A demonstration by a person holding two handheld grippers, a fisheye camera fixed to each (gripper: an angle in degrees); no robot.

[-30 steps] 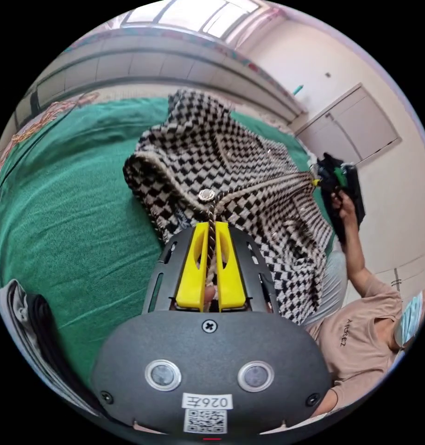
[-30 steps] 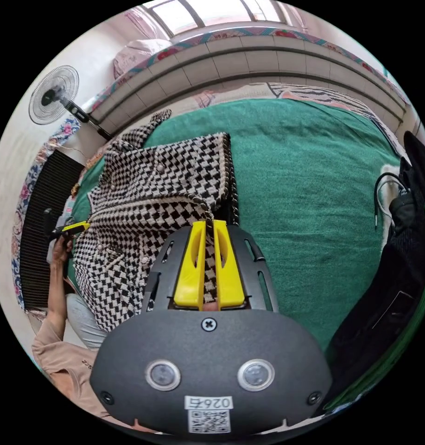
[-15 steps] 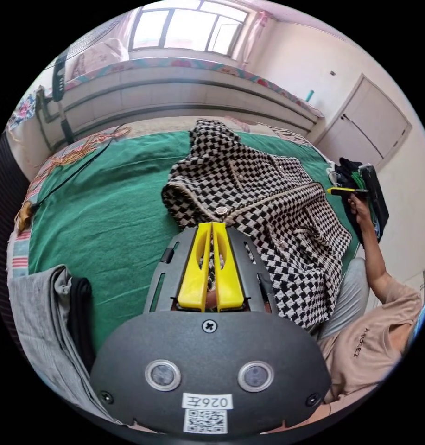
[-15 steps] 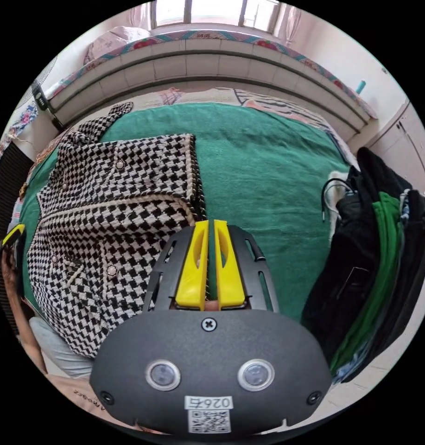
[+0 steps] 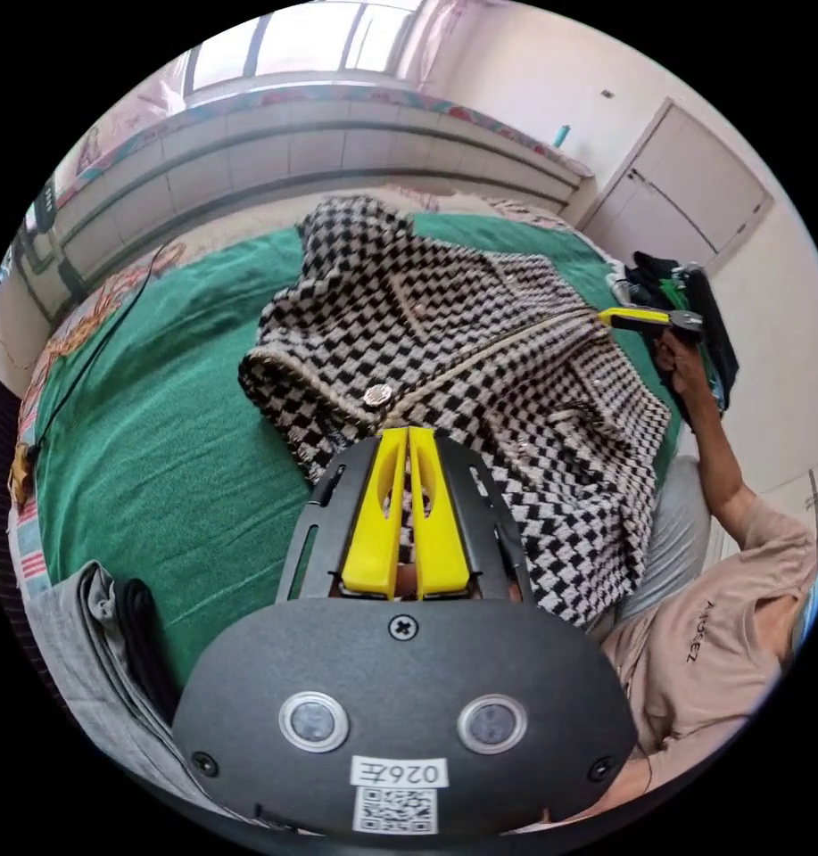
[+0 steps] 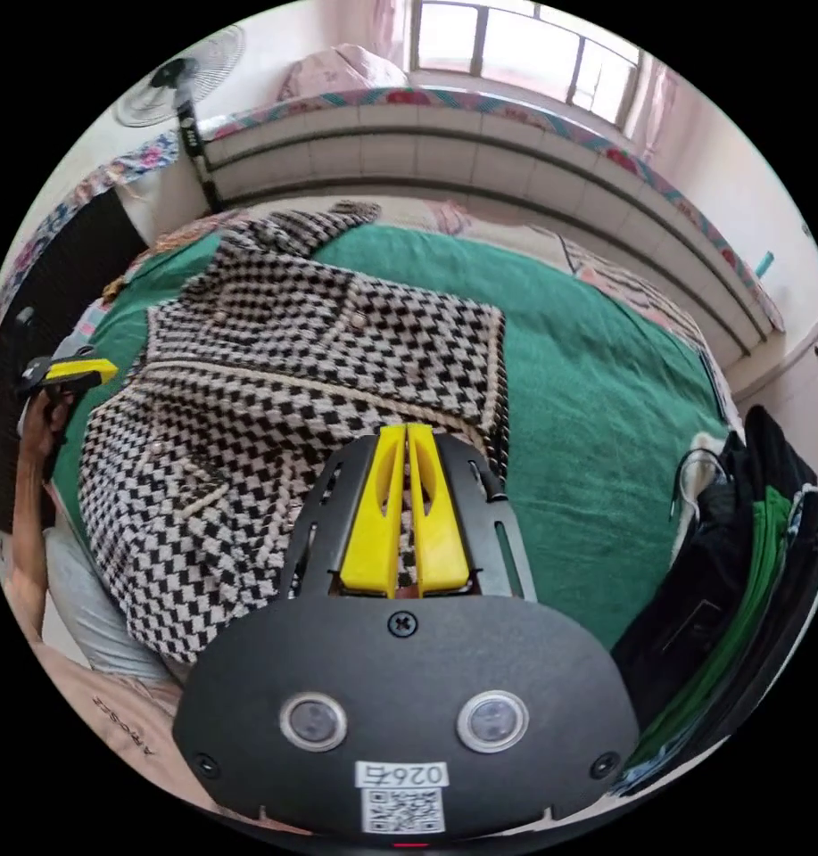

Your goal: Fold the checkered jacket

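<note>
Left gripper view: the left gripper (image 5: 408, 435) had its yellow jaws pressed together on the hem edge of the checkered jacket (image 5: 462, 357), fabric pinched between them. The jacket lay spread on the green bedspread (image 5: 159, 446), part of it draped off the bed edge over the person's grey trousers (image 5: 672, 526). A metal button (image 5: 376, 393) sat on the jacket just beyond the jaw tips. At the jacket's far corner the right gripper (image 5: 624, 316) was at the braided trim, held in the person's hand (image 5: 676, 357) — its jaws looked closed there, too small to be sure. Folded grey clothes (image 5: 87, 624) lay on the bedspread on the near side of the jacket. A cupboard door (image 5: 685, 196) stood beyond the jacket.

Right gripper view: the right gripper (image 6: 407, 434) was clamped on the jacket's (image 6: 319, 366) trimmed edge — checkered cloth visible between the jaws. The jacket lay flat on the bedspread (image 6: 587, 428), one sleeve reaching toward the headboard wall. The left gripper (image 6: 78, 370) was at the jacket's opposite corner. A dark clothes pile (image 6: 730, 571) sat well apart from the jacket, a standing fan (image 6: 172, 85) behind it.
</note>
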